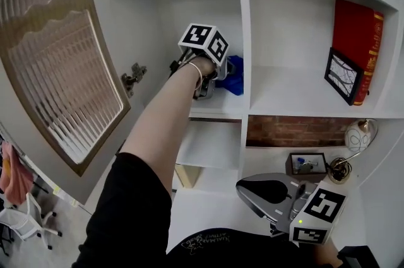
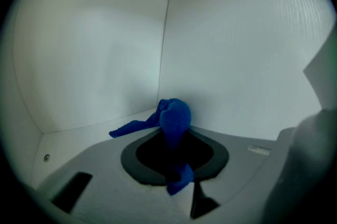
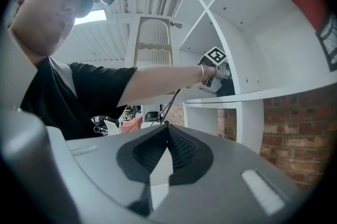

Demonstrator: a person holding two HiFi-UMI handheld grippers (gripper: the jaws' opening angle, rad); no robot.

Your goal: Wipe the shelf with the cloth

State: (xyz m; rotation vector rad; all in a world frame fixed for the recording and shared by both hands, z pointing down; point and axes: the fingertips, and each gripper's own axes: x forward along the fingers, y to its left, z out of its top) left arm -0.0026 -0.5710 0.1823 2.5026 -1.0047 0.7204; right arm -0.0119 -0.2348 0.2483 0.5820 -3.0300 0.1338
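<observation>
Head view: left gripper [image 1: 210,82] reaches into the upper left compartment of the white shelf unit [image 1: 242,21], marker cube on top, forearm [image 1: 165,115] crossing the compartment opening and hiding most of its shelf board. Blue cloth [image 1: 234,75] sits at the right rear of that board, up against the vertical divider, touching the gripper tip. Open cabinet door [image 1: 60,77] with ribbed glass hangs at left, its hinge [image 1: 132,77] on the compartment's left wall. Right compartment holds a red book [image 1: 358,46] upright near the right edge, and a black framed picture [image 1: 343,75] leans in front of it. Below are a brick back panel [image 1: 297,130], a small dark box [image 1: 307,164] and a round white lamp [image 1: 360,134]. Right gripper [image 1: 252,190] is low, well apart from the shelf opening. Left gripper view: jaws clamped on the cloth [image 2: 174,118], which bunches above the tips in the rear corner; one tail lies leftward on the shelf board [image 2: 73,138], and another end hangs below the jaws. Right gripper view: jaws closed together, nothing between them. The left gripper [image 3: 213,72] shows inside the compartment, the cabinet door [image 3: 152,44] behind the arm, brick wall [image 3: 308,133] at right.
</observation>
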